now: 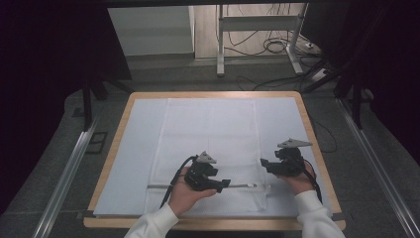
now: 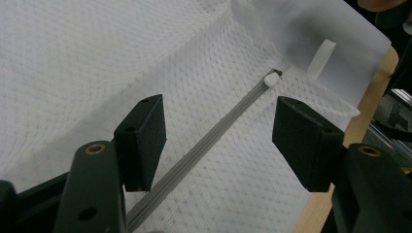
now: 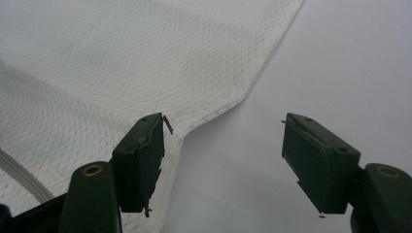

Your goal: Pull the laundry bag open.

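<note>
A white mesh laundry bag (image 1: 208, 148) lies flat on the pale sheet (image 1: 133, 148) covering the wooden table (image 1: 111, 163), its grey zipper (image 2: 204, 145) running across the near end. Over that zipper hangs the left gripper (image 1: 224, 184), jaws wide apart with the zipper between them but unpinched (the white pull (image 2: 271, 79) sits just ahead of the pads). Further right, the right gripper (image 1: 263, 164) straddles the bag's edge, jaws likewise wide and holding nothing.
</note>
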`<state>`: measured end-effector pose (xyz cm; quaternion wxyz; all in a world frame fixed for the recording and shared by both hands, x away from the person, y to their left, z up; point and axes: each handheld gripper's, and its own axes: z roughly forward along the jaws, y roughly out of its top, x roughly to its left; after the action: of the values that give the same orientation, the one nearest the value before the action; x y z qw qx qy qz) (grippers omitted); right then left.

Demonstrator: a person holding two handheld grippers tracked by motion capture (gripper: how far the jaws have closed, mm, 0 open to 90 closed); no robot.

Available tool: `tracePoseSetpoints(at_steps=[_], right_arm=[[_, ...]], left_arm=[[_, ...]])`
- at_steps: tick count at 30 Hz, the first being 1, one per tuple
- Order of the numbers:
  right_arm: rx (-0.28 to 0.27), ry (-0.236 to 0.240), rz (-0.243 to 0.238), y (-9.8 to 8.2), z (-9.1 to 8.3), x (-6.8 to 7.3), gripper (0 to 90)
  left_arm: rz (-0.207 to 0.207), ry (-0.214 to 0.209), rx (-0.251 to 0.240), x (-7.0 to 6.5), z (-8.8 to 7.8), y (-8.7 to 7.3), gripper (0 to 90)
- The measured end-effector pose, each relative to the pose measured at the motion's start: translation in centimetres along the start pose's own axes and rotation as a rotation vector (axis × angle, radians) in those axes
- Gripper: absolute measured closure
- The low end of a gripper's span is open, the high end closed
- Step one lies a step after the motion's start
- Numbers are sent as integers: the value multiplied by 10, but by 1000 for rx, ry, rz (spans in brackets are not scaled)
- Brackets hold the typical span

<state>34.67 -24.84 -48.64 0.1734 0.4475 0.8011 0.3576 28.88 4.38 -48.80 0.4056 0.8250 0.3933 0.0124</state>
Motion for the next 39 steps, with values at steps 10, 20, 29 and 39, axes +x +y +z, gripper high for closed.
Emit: tracePoseSetpoints(at_steps=[10,20,29,39], right_arm=[[1,-6,-2,0,0,0,312],[0,-9,-3,-1,0,-1,311],[-4,-18,-2,-3,-3,-1,311],[-12,-13,7,-4,-6,-3,311]], left_arm=[[11,-12,10,-6,12,3,375],[11,-24,25,-12,27,7,387],[26,-35,30,-21,35,11,388],[-6,-89,59,-29,52,17,393]])
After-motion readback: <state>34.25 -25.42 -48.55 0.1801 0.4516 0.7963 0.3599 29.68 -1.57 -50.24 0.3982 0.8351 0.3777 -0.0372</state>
